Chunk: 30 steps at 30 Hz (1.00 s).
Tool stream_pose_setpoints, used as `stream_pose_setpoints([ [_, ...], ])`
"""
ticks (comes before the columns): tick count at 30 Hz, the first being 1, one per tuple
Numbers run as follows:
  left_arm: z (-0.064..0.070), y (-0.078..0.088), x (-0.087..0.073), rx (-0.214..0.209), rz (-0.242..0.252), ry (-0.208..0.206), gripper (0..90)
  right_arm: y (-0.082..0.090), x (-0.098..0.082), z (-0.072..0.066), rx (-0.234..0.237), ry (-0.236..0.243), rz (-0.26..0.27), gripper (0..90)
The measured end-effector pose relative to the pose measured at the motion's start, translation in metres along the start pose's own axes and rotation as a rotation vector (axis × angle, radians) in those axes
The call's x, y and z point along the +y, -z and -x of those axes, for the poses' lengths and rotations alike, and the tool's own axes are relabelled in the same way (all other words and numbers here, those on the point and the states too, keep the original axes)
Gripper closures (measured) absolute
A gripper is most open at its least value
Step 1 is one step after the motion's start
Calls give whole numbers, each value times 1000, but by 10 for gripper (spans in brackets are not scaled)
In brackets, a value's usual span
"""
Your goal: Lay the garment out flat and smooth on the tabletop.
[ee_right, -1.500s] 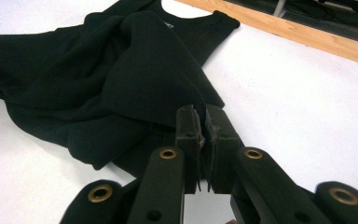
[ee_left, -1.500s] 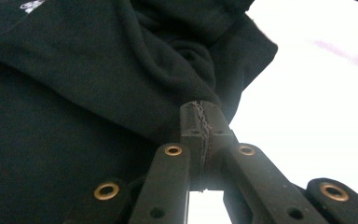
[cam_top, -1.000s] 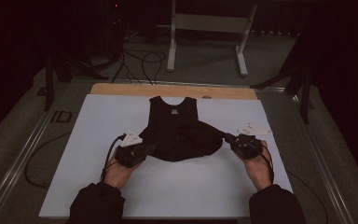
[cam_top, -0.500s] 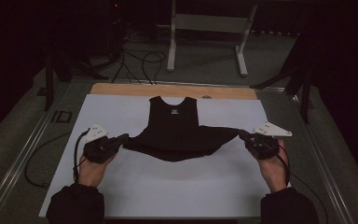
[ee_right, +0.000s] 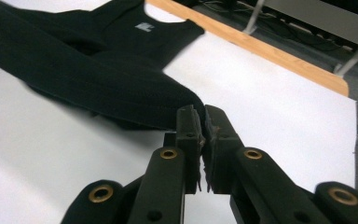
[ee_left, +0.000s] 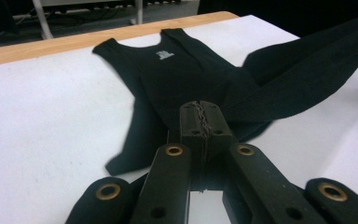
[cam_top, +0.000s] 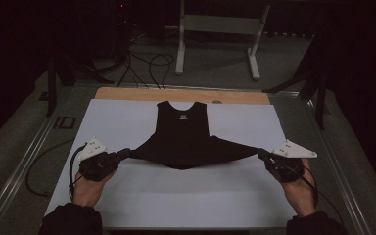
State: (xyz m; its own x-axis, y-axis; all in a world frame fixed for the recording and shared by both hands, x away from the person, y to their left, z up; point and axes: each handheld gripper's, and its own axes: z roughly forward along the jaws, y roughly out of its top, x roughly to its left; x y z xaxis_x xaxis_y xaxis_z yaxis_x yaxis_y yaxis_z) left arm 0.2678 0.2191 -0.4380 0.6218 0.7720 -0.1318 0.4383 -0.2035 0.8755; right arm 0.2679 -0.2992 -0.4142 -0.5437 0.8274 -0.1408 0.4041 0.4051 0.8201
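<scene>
A black tank top (cam_top: 182,132) lies on the white table cover (cam_top: 186,196), neck toward the far side, a small white label (ee_left: 165,54) inside the collar. Its bottom hem is stretched out sideways into two long points. My left gripper (cam_top: 126,153) is shut on the left hem corner, and my right gripper (cam_top: 261,153) is shut on the right hem corner. In the left gripper view the jaws meet on black fabric (ee_left: 200,109). The right gripper view has the cloth (ee_right: 121,88) running into the closed jaws, lifted slightly off the table.
A wooden strip (cam_top: 181,94) borders the far edge of the table. A white metal stand (cam_top: 218,34) and loose cables (cam_top: 147,61) sit on the dark floor beyond. Metal rails (cam_top: 24,166) run along both table sides.
Both hands have moved apart, left hand leftward and right hand rightward, pulling the hem corners out wide. The lower part of the top now spans almost the table's width.
</scene>
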Motion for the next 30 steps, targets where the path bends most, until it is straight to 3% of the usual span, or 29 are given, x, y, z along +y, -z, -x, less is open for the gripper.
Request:
stream_pose_setpoints([
  [3, 7, 13, -7, -7, 1, -2, 894, 10, -8, -10, 20, 39, -14, 855],
  [12, 30, 55, -37, -25, -26, -2, 894, 40, -36, -38, 87, 75, -51, 853],
  [17, 36, 76, -48, -25, -16, 22, 892, 49, -48, -45, 122, 94, -89, 851],
  [22, 35, 59, -60, -17, -73, 36, 891, 36, -64, -49, 179, 99, -188, 830],
  [25, 35, 41, -62, -7, -98, 46, 852, 26, -71, -49, 194, 81, -240, 640],
  [28, 34, 20, -65, -12, -129, 56, 717, 22, -73, -44, 176, 36, -221, 501],
  [30, 35, 8, -66, -13, -160, 48, 644, 19, -73, -39, 163, -4, -182, 470],
])
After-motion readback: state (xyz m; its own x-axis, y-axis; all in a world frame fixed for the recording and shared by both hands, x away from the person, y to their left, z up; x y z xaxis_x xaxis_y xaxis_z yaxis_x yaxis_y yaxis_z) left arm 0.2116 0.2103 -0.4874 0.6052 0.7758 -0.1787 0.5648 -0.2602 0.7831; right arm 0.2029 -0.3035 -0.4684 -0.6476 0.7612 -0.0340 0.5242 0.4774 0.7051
